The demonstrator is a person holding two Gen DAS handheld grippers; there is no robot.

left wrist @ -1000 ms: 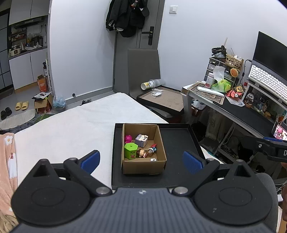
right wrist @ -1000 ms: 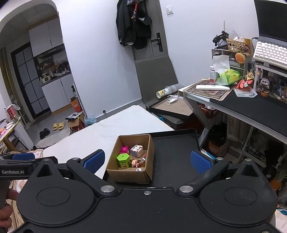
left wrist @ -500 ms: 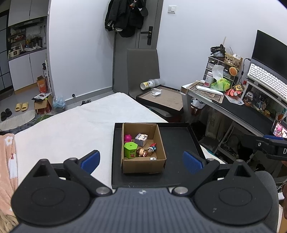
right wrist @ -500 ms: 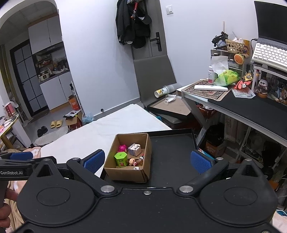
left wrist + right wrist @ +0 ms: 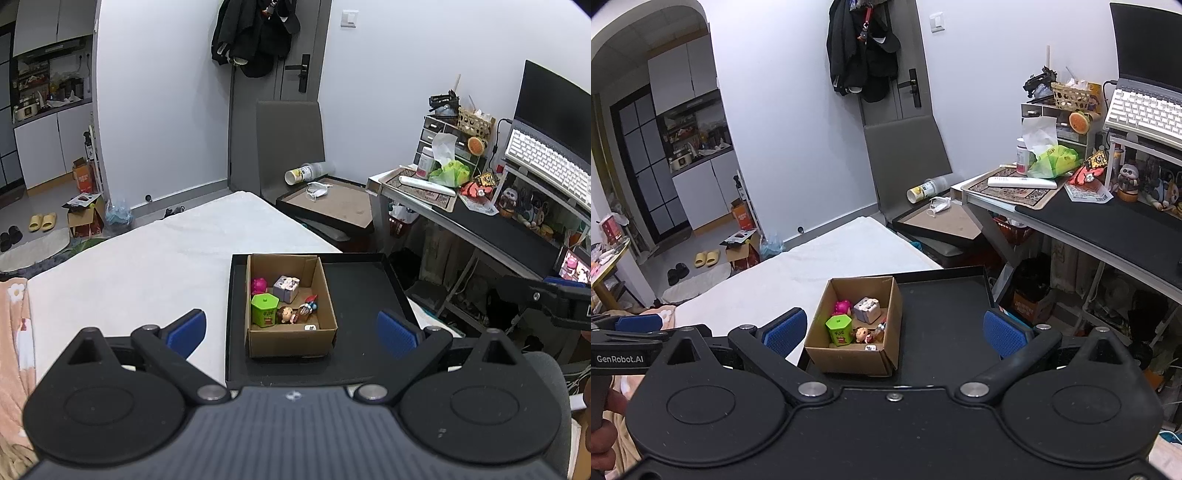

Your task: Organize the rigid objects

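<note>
While both tools hover spread and empty, the open brown cardboard box (image 5: 291,308) of small toys sits on the black tray (image 5: 364,291), ahead between left gripper (image 5: 291,330) fingers; slightly left of right gripper (image 5: 892,332).

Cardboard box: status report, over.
Both hand-held grippers, left and right, open, empty, short of cardboard box. Box on black tray, small toys inside. Nothing in the way.
</note>
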